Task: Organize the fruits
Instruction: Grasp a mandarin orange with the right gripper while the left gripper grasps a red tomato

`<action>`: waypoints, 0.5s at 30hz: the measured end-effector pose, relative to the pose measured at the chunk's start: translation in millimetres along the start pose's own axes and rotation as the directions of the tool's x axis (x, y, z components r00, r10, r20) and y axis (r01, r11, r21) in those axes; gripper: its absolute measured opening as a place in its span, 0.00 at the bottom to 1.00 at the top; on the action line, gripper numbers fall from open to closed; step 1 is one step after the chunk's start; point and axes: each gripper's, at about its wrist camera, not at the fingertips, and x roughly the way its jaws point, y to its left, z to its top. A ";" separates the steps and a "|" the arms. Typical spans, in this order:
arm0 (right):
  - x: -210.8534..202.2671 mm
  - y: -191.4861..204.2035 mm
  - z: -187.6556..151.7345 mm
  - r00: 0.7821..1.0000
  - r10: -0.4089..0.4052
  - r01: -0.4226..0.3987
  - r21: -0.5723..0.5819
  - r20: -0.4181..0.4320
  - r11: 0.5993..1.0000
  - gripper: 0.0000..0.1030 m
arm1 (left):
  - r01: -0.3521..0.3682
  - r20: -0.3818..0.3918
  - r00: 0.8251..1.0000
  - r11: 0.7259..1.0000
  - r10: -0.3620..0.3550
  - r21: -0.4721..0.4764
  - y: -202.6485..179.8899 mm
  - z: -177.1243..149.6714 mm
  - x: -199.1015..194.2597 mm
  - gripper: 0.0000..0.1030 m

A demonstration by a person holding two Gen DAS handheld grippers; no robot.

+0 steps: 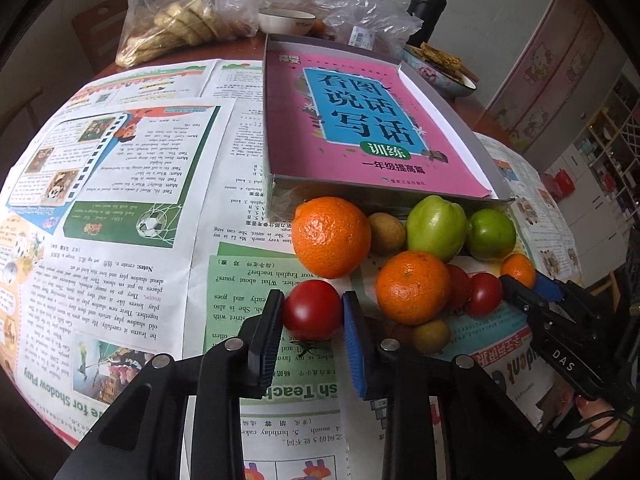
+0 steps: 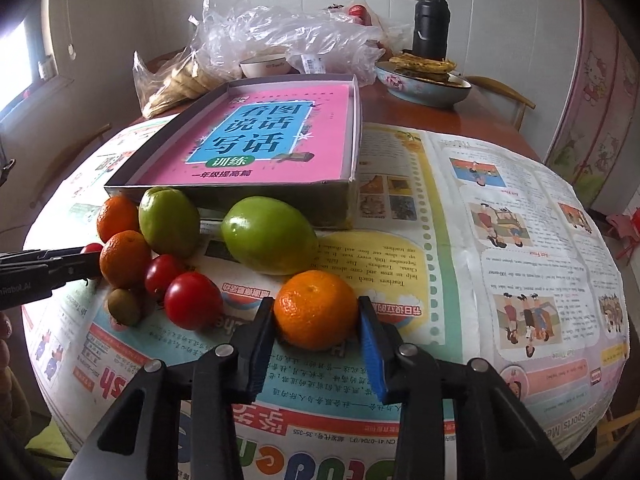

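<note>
The left gripper (image 1: 313, 312) clamped a tomato (image 1: 312, 309); the right gripper (image 2: 316, 312) clamped a small orange (image 2: 316, 309). Squeezing harder could have burst the soft tomato.

Paper, plastic and shiny fruit skins

Matt printed newspaper (image 2: 500, 240) covers the wooden worktop (image 2: 480, 116); the tomato (image 1: 313, 309) is smooth and glossy, the orange (image 2: 316, 309) dimpled, the plastic bag (image 2: 280, 32) crinkled and clear.
</note>
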 end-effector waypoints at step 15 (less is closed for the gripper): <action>-16.9 -15.6 4.8 0.999 -0.001 -0.001 0.036 0.038 0.999 0.39 | -0.004 0.065 0.998 1.000 0.004 -0.012 5.3 16.6 -29.3 0.29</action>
